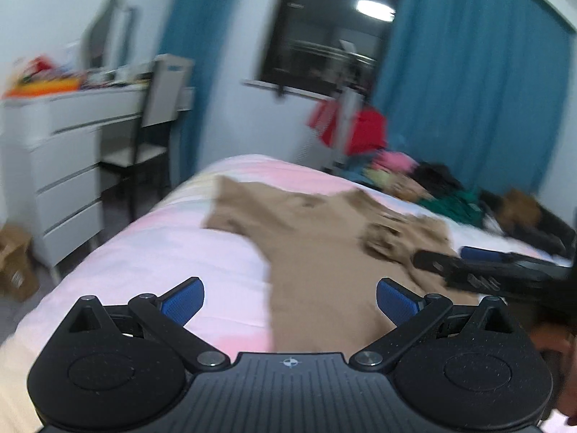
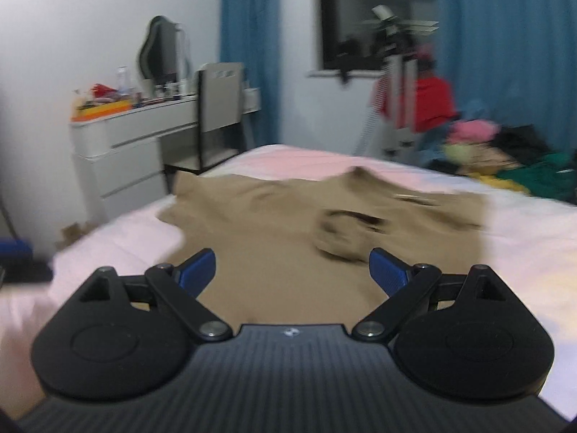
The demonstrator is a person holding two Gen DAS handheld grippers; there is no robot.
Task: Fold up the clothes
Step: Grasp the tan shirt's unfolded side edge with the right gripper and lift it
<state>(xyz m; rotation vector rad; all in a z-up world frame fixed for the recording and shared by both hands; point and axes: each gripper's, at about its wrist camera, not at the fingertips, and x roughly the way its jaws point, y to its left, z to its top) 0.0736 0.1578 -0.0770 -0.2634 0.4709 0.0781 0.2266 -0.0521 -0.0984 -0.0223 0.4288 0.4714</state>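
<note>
A tan garment point(image 1: 317, 249) lies spread and rumpled on the pink bed point(image 1: 173, 252); it also shows in the right wrist view point(image 2: 288, 223). My left gripper point(image 1: 290, 303) is open and empty above the garment's near left edge. My right gripper point(image 2: 292, 270) is open and empty above the garment's near part; it also shows at the right of the left wrist view point(image 1: 483, 267). Both views are blurred.
A pile of mixed clothes point(image 1: 432, 187) lies at the bed's far right. A white dresser point(image 1: 61, 166) and a chair point(image 1: 151, 133) stand left of the bed. Blue curtains point(image 1: 468, 72) flank a dark window. A cardboard box point(image 1: 14, 263) sits on the floor.
</note>
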